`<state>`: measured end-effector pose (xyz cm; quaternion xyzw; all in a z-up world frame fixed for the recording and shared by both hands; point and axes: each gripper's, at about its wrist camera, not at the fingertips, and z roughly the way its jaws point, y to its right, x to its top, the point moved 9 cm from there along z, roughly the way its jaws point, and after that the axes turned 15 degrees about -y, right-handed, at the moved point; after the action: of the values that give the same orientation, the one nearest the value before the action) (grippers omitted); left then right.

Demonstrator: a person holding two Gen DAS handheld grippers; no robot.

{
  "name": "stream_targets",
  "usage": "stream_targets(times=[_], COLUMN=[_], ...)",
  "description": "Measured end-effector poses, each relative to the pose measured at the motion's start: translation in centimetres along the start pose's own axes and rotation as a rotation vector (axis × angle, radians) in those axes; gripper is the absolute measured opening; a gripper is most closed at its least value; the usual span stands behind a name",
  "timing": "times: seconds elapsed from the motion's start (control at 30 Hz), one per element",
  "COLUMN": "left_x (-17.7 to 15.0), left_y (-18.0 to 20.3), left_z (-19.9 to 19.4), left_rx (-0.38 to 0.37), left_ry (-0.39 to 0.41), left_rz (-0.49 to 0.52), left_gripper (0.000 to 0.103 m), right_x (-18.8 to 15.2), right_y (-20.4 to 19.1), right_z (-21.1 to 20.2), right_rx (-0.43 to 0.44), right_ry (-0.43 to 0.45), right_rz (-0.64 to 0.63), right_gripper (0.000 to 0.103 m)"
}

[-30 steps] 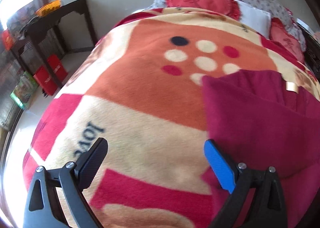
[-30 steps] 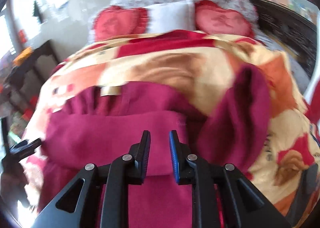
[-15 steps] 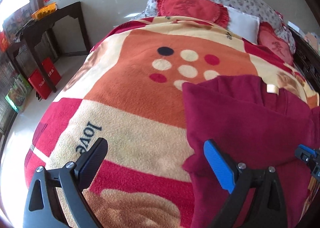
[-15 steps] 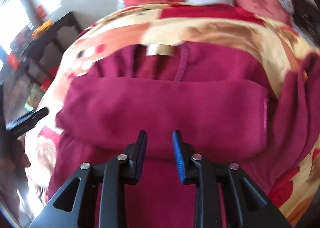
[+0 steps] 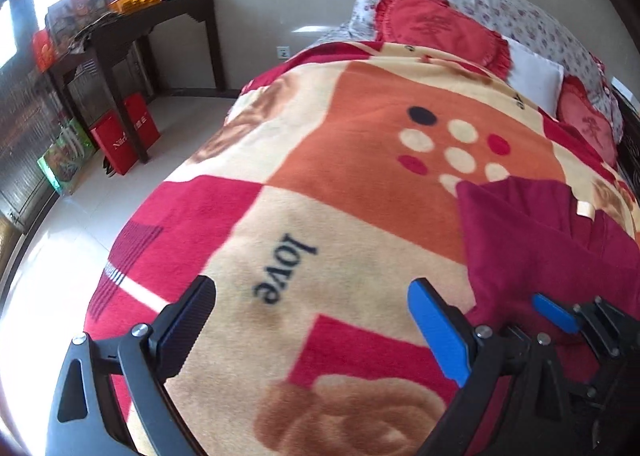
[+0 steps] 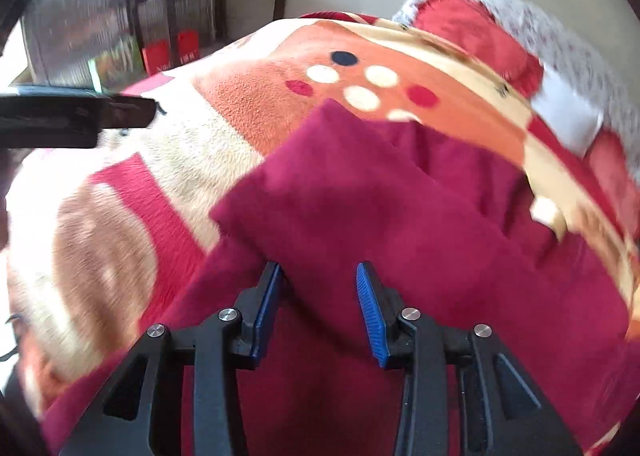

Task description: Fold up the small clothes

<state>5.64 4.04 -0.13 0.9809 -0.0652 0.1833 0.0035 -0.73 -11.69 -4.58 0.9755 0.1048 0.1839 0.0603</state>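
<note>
A dark red garment (image 5: 532, 240) lies partly folded on the patterned blanket, at the right of the left wrist view. It fills the middle and right of the right wrist view (image 6: 400, 216), with a folded flap across it. My left gripper (image 5: 312, 320) is open and empty over the bare blanket, left of the garment. My right gripper (image 6: 318, 296) is open, its fingers on either side of the flap's near edge. It also shows at the lower right of the left wrist view (image 5: 560, 316).
The bed's blanket (image 5: 320, 184) carries a "love" print and dots. Red heart cushions (image 5: 436, 28) and a white pillow (image 5: 532, 72) lie at the head. A dark side table (image 5: 132, 32) and red boxes (image 5: 124, 136) stand on the floor to the left.
My right gripper has opened from nearly shut and swung left over the garment. My left gripper has drawn away to the left, so the garment sits further right in its view.
</note>
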Motion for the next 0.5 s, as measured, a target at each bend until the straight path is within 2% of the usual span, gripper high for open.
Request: stream_targets(times=[0.2,0.3,0.43,0.5], left_x=[0.2,0.4,0.7,0.8], left_y=[-1.5,-1.7,-1.5,-0.9], left_z=[0.7,0.6,0.2,0.1], left_rx=[-0.017,-0.033,-0.045,-0.056], left_ry=[-0.013,-0.011,0.004,0.005], left_rz=[-0.027,-0.03,-0.024,-0.019], left_gripper=[0.1,0.1,0.1,0.099], right_x=[2.9,2.8,0.4,0.1], right_y=[0.5,-0.1,-1.9,-2.1], right_z=[-0.1,-0.4,-1.1,-1.8], right_rx=[-0.035,-0.065,-0.006,0.016], right_ry=[0.057,0.046,-0.003,0.012], right_rz=[0.074,0.017,-0.12,-0.112], right_gripper=[0.019,0.019,0.019,0.019])
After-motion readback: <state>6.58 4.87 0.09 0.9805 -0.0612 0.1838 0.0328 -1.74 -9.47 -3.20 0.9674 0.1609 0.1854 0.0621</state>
